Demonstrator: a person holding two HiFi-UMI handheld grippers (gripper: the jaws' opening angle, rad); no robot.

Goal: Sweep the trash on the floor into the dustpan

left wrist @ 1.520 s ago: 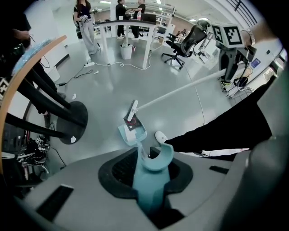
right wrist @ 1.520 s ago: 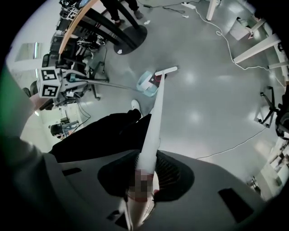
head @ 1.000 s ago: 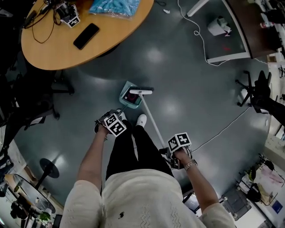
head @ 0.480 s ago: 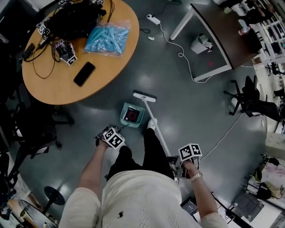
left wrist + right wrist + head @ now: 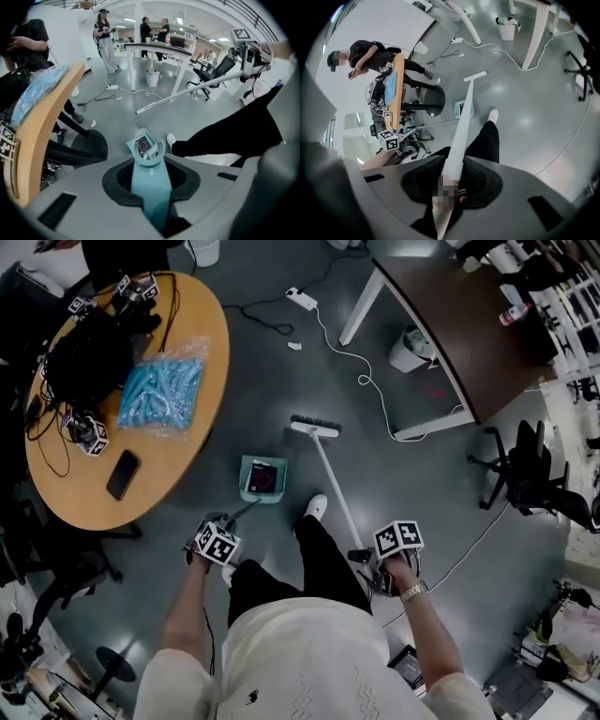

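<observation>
A teal dustpan rests on the grey floor ahead of the person's white shoe, with a red-and-dark piece of trash inside it. My left gripper is shut on the dustpan's long teal handle, which runs forward to the pan. My right gripper is shut on the white broom handle. The broom head lies on the floor a little beyond the dustpan, apart from it. The right gripper view shows the broom head and the dustpan side by side.
A round wooden table at left carries a blue bag, a phone and cables. A dark desk, a white bin and a white cord are at upper right. An office chair stands right. People stand beyond.
The broom head, at the dustpan's mouth a second ago, now lies apart beyond it. The view has swung, so the table sits further left. Both grippers keep their hold.
</observation>
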